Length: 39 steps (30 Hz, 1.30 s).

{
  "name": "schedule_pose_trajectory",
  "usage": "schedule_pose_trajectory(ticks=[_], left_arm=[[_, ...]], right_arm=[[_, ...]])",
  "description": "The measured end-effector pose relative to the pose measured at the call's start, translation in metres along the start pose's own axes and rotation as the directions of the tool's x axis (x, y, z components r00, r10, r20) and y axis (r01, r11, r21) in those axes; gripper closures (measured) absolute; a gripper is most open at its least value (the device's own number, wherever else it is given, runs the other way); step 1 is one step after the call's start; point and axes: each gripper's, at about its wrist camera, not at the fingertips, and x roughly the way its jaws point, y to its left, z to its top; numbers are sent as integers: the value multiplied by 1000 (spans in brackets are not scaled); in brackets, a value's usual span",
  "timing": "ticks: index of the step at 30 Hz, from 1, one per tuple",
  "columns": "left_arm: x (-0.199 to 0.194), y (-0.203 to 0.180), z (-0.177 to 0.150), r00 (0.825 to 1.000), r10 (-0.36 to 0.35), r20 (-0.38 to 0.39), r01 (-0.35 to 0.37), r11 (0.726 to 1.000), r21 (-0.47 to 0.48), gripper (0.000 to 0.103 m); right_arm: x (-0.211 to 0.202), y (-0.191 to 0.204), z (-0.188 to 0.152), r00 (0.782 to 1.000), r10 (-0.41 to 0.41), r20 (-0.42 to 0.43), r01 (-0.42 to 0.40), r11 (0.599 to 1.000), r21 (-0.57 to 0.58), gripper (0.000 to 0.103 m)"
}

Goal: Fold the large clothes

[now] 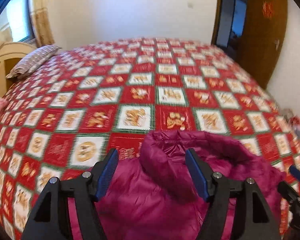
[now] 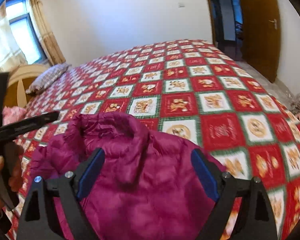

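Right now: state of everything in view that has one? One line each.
left gripper: open, nothing pinched
right gripper: open, nothing pinched
magenta puffer jacket: lying on the bed, collar standing up, not held
bedspread: spread flat
striped pillow: lying at the headboard
door: open
curtain: drawn aside

Left wrist view looks forward and down between its own fingers, close over the magenta puffer jacket [image 1: 170, 180] on the checked bedspread [image 1: 130, 100]. Right wrist view faces likewise, from just beside. Both share jacket, bedspread, pillow [image 1: 33, 62], doorway [image 1: 233, 24].
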Motion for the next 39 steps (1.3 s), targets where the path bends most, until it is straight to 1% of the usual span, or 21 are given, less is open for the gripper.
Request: schedule_pose_trajectory(ticks=[2, 3, 4, 6, 7, 8, 9, 12, 14, 18, 21, 25, 27, 28, 29, 31, 33, 34, 35, 37, 39], left_arm=[[26, -3, -7, 999, 19, -47, -18, 999, 27, 33], [35, -1, -12, 998, -1, -59, 3, 999, 32, 33], [39, 1, -18, 998, -21, -56, 23, 999, 35, 33], [40, 8, -31, 998, -52, -38, 54, 997, 58, 50], [39, 10, -36, 997, -74, -39, 76, 994, 73, 77], [39, 11, -39, 996, -79, -46, 82, 993, 84, 84], [33, 17, -45, 997, -77, -33, 79, 993, 85, 85], [14, 22, -54, 995, -92, 38, 87, 990, 107, 89], [4, 25, -61, 993, -103, 56, 96, 989, 114, 90], [12, 25, -81, 997, -72, 24, 68, 989, 133, 90], [30, 32, -93, 997, -76, -24, 78, 992, 95, 91], [22, 33, -90, 995, -99, -3, 99, 993, 59, 90], [16, 34, -86, 994, -110, -16, 111, 993, 43, 89], [10, 35, -84, 994, -105, -7, 105, 994, 34, 88], [4, 36, -82, 995, -98, 6, 97, 995, 32, 88], [-19, 37, -76, 993, -91, 81, 88, 995, 39, 88], [-40, 37, -68, 983, -76, 168, 69, 997, 46, 86], [-47, 38, -63, 977, -62, 205, 55, 998, 43, 78], [-50, 38, -57, 973, -48, 227, 41, 999, 35, 54], [-38, 36, -43, 975, -32, 218, 29, 999, 18, 21], [-11, 32, -35, 986, -10, 169, 5, 1000, 27, 21]], right_arm=[[19, 0, 3, 1000, -1, -17, 1, 1000, -18, 12], [26, -1, 4, 1000, 1, -28, -2, 1000, -20, 13], [36, -2, 4, 999, 11, -50, -12, 1000, -22, 17], [50, -3, 3, 997, 15, -81, -19, 999, -48, 39], [55, -2, 3, 995, 8, -96, -14, 998, -63, 68], [61, -1, 0, 993, 5, -121, -15, 996, -86, 91], [62, -2, -3, 993, -7, -120, -4, 995, -95, 92], [54, -5, -11, 997, -16, -70, 9, 995, -101, 93], [47, -7, -16, 999, -31, -41, 26, 993, -112, 94], [45, -15, -23, 994, -91, -59, 84, 990, -114, 95], [52, -24, -30, 989, -110, -101, 99, 989, -106, 96], [49, -32, -29, 989, -99, -111, 91, 993, -73, 96], [42, -35, -25, 992, -89, -93, 86, 996, -39, 78], [38, -37, -23, 993, -81, -86, 79, 996, -28, 48], [32, -39, -20, 996, -71, -60, 70, 997, -12, 29], [25, -38, -15, 997, -74, -31, 74, 997, -12, 29], [22, -38, -7, 998, -62, -19, 62, 998, 0, 29], [22, -38, -1, 999, -51, -10, 51, 999, 12, 29], [24, -37, 5, 999, -46, -3, 46, 999, 13, 29], [31, -29, 14, 1000, -28, 3, 28, 1000, 3, 29], [44, -21, 19, 1000, 7, -23, -7, 1000, -8, 29]])
